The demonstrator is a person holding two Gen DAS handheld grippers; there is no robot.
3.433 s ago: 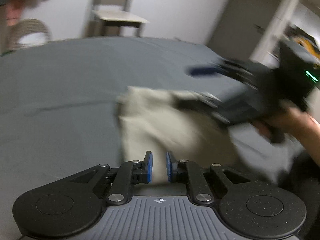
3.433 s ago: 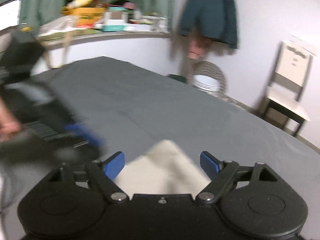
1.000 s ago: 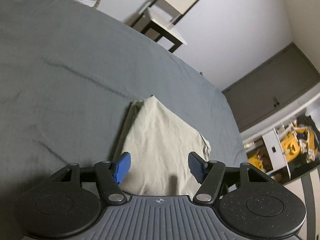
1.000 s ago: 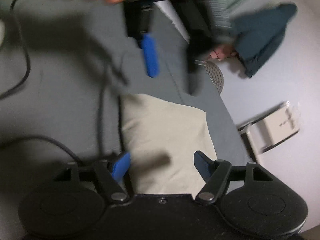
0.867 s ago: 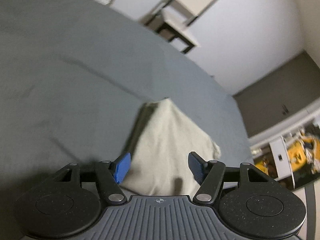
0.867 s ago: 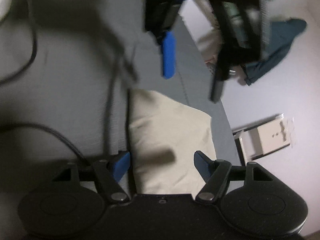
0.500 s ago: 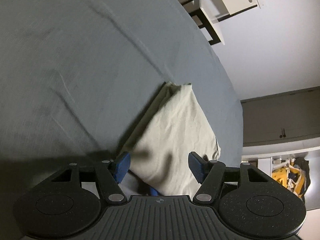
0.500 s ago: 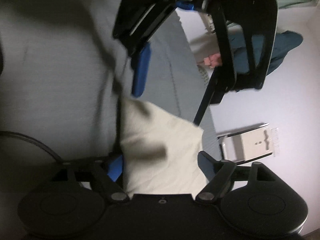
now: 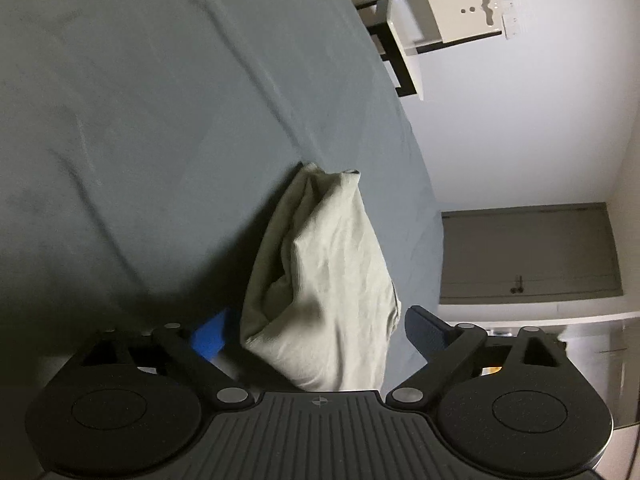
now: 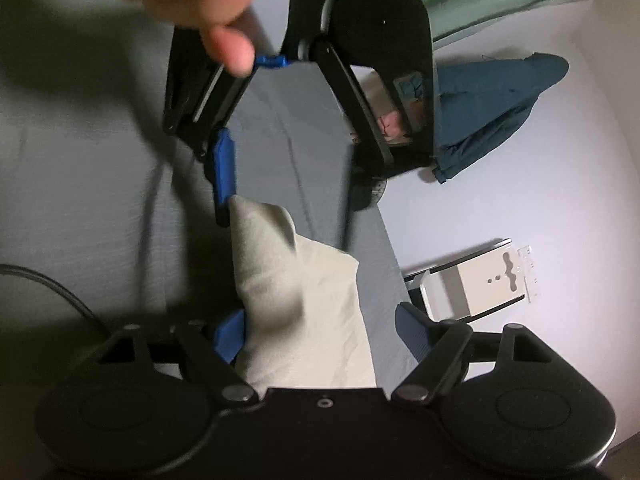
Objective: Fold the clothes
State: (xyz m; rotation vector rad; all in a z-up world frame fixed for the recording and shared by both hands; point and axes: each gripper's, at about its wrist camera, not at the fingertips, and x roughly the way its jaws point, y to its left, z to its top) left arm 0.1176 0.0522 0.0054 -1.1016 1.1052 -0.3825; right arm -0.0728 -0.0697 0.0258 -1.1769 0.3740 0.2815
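Observation:
A folded beige garment (image 9: 324,288) lies on the grey bed sheet (image 9: 140,120), one side raised off it. My left gripper (image 9: 316,336) is open, its fingers astride the garment's near end. The garment also shows in the right wrist view (image 10: 304,304). My right gripper (image 10: 320,336) is open astride its other end. The left gripper (image 10: 280,184) appears opposite in that view, held by a hand (image 10: 208,4), its blue finger (image 10: 222,172) touching the garment's far corner.
A white chair (image 9: 436,36) stands past the bed by the white wall. A grey cabinet door (image 9: 528,256) is at the right. A blue jacket (image 10: 492,108) hangs on the wall. A black cable (image 10: 48,288) lies on the sheet.
Both grippers have tilted and pushed in around the garment from opposite ends. The garment's side has lifted off the sheet. Both stay open.

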